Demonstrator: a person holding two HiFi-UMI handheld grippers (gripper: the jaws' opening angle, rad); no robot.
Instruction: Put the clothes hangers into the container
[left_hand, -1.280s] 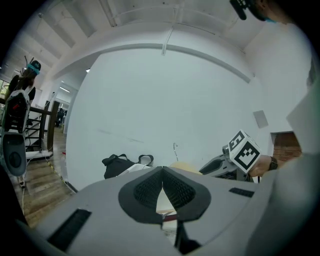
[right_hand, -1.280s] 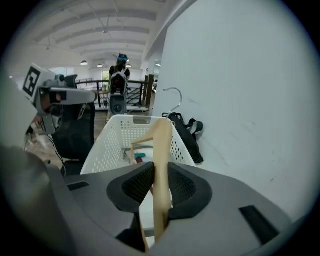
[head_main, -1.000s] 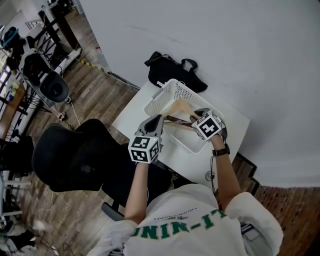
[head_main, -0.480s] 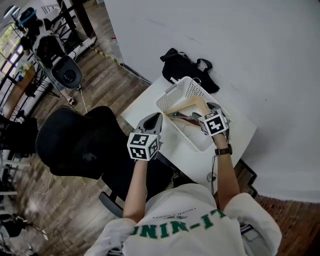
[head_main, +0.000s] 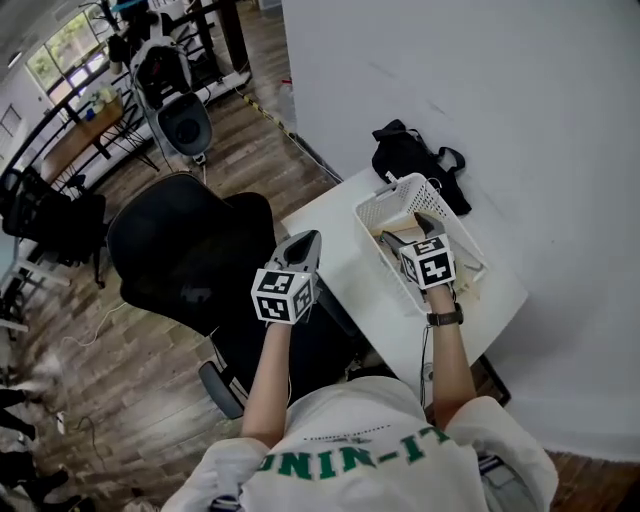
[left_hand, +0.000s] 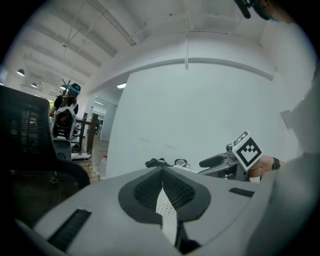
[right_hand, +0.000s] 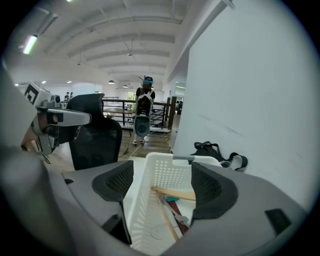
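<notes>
A white perforated basket (head_main: 393, 203) stands on the white table (head_main: 330, 225) against the wall. In the right gripper view a wooden hanger (right_hand: 176, 194) lies slanted inside the basket (right_hand: 172, 161) with darker hanger pieces under it. My right gripper (head_main: 408, 236) hovers over the basket's near end. Its jaws have just been opening and now stand wide, with nothing between the pads (right_hand: 162, 184). My left gripper (head_main: 306, 241) is shut and empty (left_hand: 164, 196), held off the table's left edge, beside the chair.
A black bag (head_main: 415, 160) lies on the table's far end behind the basket. A black office chair (head_main: 190, 250) stands close to the table's left side. Wooden floor, racks and equipment lie beyond the chair. The white wall borders the table on the right.
The right jaws went from shut on the wooden hanger to wide open, and the hanger now lies in the basket. The left gripper drew back from the basket toward the chair.
</notes>
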